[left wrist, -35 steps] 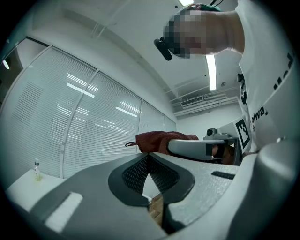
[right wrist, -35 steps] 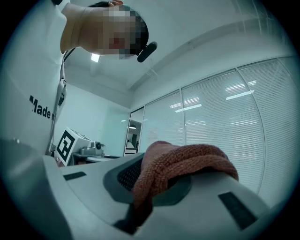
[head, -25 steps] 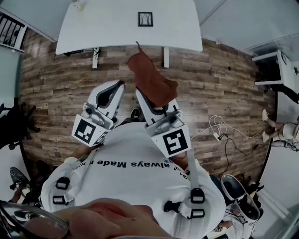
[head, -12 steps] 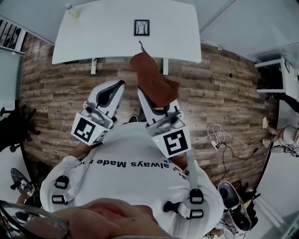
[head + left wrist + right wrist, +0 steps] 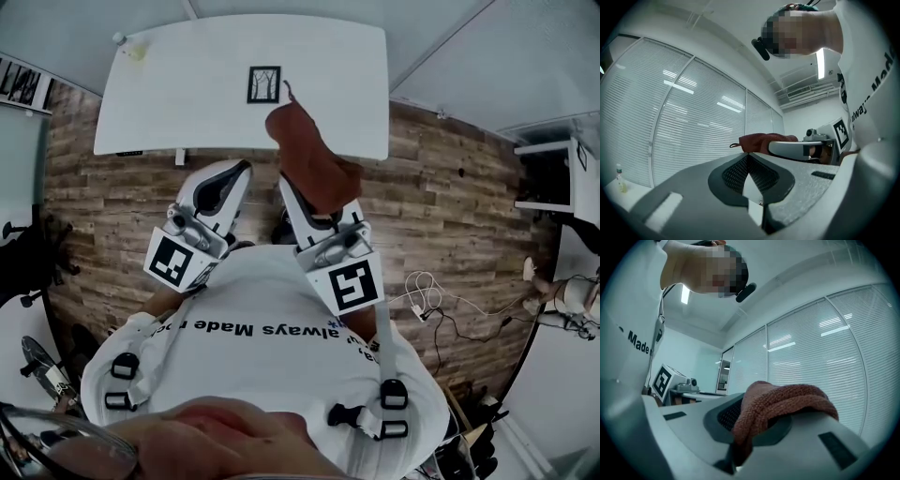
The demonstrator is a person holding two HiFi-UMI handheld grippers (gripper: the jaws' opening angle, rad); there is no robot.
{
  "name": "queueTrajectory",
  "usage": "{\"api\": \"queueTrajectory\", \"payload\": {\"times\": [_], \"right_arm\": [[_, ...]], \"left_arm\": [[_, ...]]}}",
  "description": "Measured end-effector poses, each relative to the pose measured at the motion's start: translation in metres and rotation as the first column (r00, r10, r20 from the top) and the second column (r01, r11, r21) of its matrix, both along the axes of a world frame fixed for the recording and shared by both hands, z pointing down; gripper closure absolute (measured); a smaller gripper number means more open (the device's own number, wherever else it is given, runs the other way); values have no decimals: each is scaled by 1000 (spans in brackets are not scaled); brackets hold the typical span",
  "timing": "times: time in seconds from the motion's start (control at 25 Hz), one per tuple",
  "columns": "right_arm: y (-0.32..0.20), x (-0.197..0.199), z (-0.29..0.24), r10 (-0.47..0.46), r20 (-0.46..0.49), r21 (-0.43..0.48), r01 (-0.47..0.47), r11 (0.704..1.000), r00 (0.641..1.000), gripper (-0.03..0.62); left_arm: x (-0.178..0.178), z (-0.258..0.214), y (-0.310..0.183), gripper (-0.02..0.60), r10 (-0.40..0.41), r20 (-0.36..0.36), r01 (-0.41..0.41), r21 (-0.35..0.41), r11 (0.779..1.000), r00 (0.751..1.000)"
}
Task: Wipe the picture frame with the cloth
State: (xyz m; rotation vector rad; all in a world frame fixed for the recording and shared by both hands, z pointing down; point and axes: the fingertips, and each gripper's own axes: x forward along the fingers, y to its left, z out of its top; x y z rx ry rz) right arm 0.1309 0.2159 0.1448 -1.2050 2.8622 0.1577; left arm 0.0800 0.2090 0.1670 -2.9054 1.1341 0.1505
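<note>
The picture frame [image 5: 264, 84] on the table [image 5: 169, 103] looks nearer now (the person walks up). The right gripper [image 5: 291, 184] pinches the brown cloth [image 5: 306, 155]. The left gripper [image 5: 242, 170] is pressed together, empty. Wiping can start soon.

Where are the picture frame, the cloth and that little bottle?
picture frame [image 5: 264, 83]: head view, centre of the picture.
cloth [image 5: 311, 161]: head view, middle of the fold.
bottle [image 5: 619, 178]: left gripper view, its body.

My right hand-held gripper [image 5: 737, 456]: cloth [image 5: 783, 404] bunched over it, jaw gap buried. Picture frame [image 5: 264, 83] at 12 o'clock on the desk [image 5: 187, 84]: its print too small to make out. Small thing [image 5: 134, 47] at desk's 10 o'clock corner, too tiny to name.
</note>
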Motion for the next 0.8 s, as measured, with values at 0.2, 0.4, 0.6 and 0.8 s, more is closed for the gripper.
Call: {"api": "queueTrajectory", "payload": {"times": [0.2,0.4,0.6,0.8], "right_arm": [[-35,21,5,-16,-3,-8,16,1000,1000,572],[-68,26,15,-45,-5,-19,45,999,999,573],[-99,14,21,-74,-1,-41,74,996,997,573],[-137,-5,24,-104,-6,-59,103,993,995,574]], "left_arm": [[17,6,-33,580,-32,4,32,-23,999,999],[21,18,-65,580,-60,18,61,-54,997,998],[12,21,-95,580,-79,16,80,-62,995,997],[-6,23,-134,580,-87,7,87,-58,994,996]]}}
